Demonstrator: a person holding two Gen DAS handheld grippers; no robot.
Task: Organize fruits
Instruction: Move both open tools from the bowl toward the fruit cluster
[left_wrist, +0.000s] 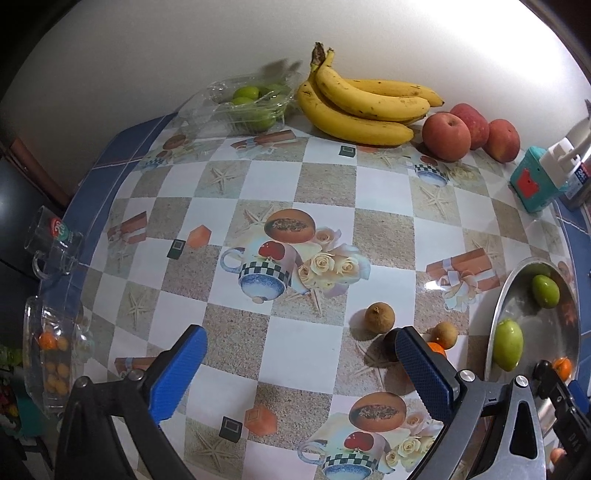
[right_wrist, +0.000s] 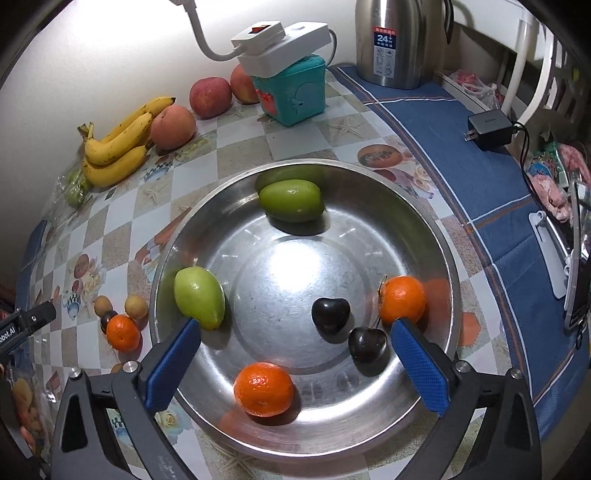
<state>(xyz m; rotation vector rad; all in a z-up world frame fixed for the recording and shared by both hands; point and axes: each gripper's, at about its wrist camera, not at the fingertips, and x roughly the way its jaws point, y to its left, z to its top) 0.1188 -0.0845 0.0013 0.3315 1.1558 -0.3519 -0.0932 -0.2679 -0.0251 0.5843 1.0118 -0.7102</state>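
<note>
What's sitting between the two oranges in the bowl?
Right wrist view: two dark cherries lie between the near orange and the far-right orange.

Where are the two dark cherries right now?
In the right wrist view, both cherries sit inside the steel bowl, right of centre, beside a mandarin.

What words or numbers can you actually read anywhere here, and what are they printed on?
"24": label on the steel kettle; the smaller print beneath is too small to read.
"obot.AI": cut off, on the left gripper's arm.
Red-and-green sticker on the glass mug: too blurred to read.
</note>
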